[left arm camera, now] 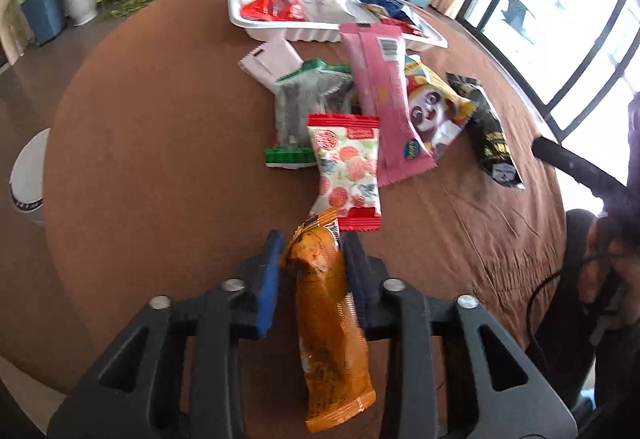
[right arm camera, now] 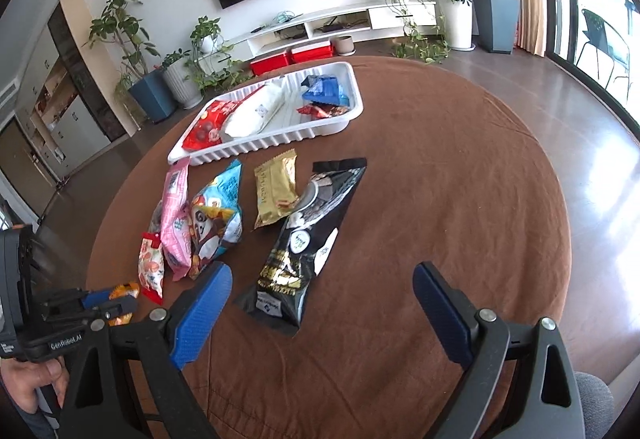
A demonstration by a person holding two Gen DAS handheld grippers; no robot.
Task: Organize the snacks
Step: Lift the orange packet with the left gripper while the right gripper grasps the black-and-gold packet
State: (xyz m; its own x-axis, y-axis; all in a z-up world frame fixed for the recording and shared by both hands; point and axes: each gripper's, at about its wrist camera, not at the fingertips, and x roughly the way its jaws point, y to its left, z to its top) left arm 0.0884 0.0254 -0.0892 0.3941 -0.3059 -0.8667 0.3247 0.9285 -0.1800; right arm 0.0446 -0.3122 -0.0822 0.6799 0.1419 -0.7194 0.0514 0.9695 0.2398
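Observation:
My left gripper (left arm camera: 310,243) is shut on an orange snack packet (left arm camera: 328,323) and holds it above the brown table; it also shows in the right wrist view (right arm camera: 108,301). My right gripper (right arm camera: 322,275) is open and empty, over the near end of a long black packet (right arm camera: 308,235). Loose snacks lie in a pile: a red-and-white packet (left arm camera: 346,167), a pink bar (left arm camera: 388,103), a panda packet (left arm camera: 436,107), a green-edged packet (left arm camera: 304,107), a gold packet (right arm camera: 276,191). A white tray (right arm camera: 280,141) at the far side holds several snacks.
The round table has a brown cloth (right arm camera: 440,179). A white stool (left arm camera: 28,175) stands at the left of the table. Potted plants (right arm camera: 160,79), red boxes (right arm camera: 292,57) and a TV cabinet stand beyond the table. A window wall is at the right.

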